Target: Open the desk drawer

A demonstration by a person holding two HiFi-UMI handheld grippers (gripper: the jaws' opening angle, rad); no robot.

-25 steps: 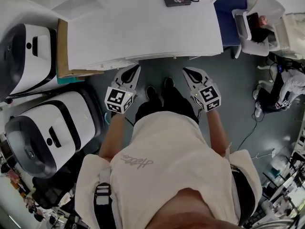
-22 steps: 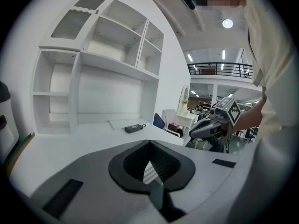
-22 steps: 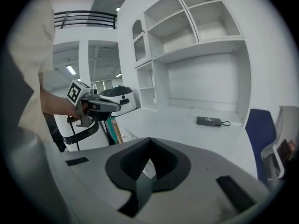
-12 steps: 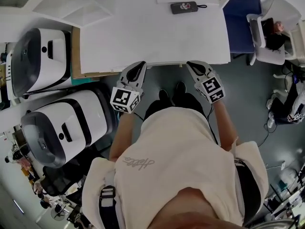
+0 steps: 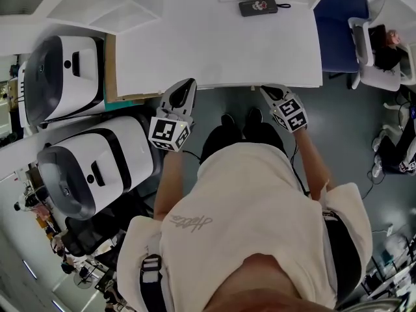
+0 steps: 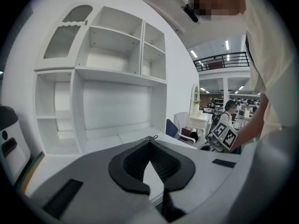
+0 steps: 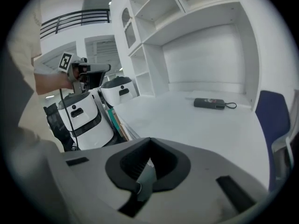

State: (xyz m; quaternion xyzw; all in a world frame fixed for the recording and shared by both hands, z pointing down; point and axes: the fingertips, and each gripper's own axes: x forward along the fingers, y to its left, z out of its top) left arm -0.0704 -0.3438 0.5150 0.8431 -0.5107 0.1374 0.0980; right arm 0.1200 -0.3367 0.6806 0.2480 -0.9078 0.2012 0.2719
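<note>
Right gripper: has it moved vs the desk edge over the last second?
Yes. In the head view the right gripper has moved up toward the desk. Its tip was clear of the front edge before and now sits at it, near the right corner.

Counts of things around the person

One desk (image 5: 214, 44) at 12 o'clock, with one black device (image 5: 258, 7) on it. Two white machines: upper machine (image 5: 62, 77) at 10 o'clock, lower machine (image 5: 91, 168) at 9. One blue chair (image 5: 335, 28) at 1 o'clock. Two grippers, the left gripper (image 5: 187, 85) and the right gripper (image 5: 266, 90), each with one cube (image 5: 169, 134).
</note>
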